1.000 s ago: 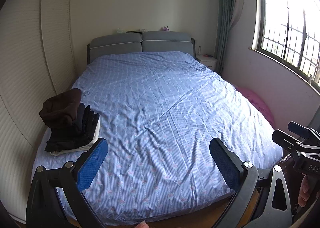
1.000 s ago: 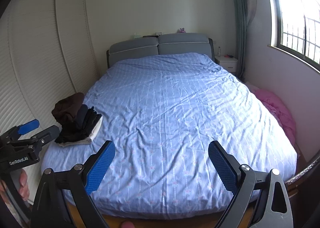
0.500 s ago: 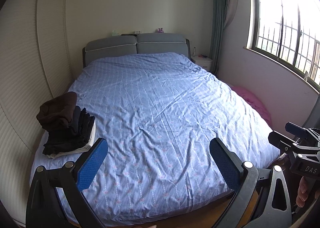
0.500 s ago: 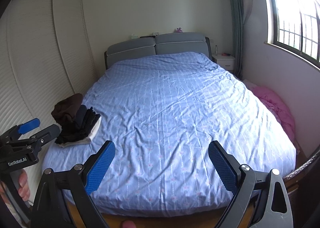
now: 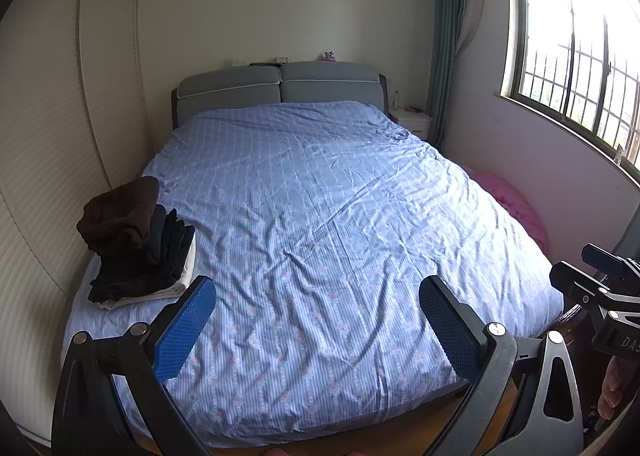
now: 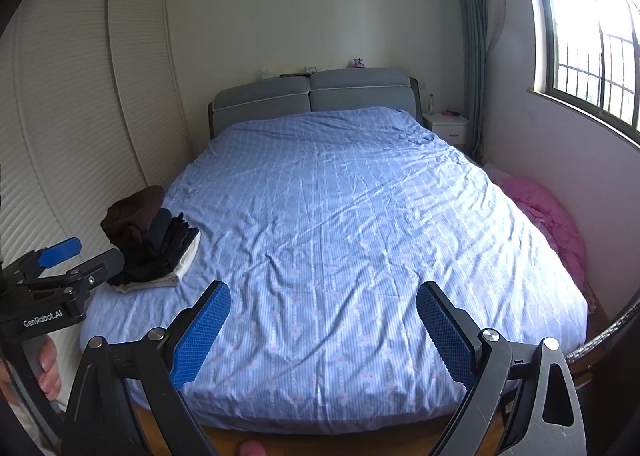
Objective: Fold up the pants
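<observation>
A stack of folded dark pants (image 5: pixel 136 240) with a brown garment on top and a white one at the bottom lies on the left near corner of the bed; it also shows in the right wrist view (image 6: pixel 154 244). My left gripper (image 5: pixel 316 320) is open and empty, held above the foot of the bed. My right gripper (image 6: pixel 322 326) is open and empty, also above the foot of the bed. Each gripper shows at the edge of the other's view. No loose pants lie on the bed.
The bed (image 5: pixel 320 196) has a blue striped cover and a grey headboard (image 5: pixel 280 90). A louvred wardrobe (image 5: pixel 52 144) stands on the left. A pink heap of cloth (image 6: pixel 548 224) lies on the floor at the right, below the window. A white nightstand (image 6: pixel 446 126) stands by the headboard.
Both grippers have drawn back and risen a little from the bed, so more of the room shows. Both stay open and empty. The stack has not moved.
</observation>
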`<state>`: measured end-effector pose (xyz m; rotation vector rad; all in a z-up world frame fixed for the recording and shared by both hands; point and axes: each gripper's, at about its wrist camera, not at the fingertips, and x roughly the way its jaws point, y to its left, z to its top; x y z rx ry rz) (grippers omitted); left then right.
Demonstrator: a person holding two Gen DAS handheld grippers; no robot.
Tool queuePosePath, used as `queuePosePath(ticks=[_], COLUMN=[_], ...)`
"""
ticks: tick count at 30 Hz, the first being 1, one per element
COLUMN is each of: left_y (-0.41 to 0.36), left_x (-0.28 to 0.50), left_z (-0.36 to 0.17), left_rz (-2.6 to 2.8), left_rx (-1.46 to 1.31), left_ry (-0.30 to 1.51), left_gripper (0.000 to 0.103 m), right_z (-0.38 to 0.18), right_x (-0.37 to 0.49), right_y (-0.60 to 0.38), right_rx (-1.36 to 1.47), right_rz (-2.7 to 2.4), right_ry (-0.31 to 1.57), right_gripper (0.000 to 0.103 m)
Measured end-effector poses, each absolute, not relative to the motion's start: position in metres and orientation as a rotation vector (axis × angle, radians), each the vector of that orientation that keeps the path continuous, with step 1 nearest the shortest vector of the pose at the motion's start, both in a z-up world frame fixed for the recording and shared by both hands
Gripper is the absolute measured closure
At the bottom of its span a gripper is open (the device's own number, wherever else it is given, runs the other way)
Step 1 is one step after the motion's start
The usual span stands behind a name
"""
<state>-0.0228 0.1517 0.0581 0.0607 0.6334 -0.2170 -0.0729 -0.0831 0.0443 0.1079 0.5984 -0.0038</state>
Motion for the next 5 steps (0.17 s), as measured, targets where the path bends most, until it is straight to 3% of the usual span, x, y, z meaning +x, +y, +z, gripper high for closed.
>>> queuePosePath(ticks=[5], left_y=[0.1509], left_x=[-0.0232], left_z=[0.0588], left_rz=[-0.215], left_rx=[0.064], left_ry=[0.630], left_gripper=[0.000], right_z=[0.0446], right_x=[-0.0718], right_y=[-0.0824], right_rx=[0.107], right_rz=[-0.001], right_ry=[0.596], right_gripper=[0.008])
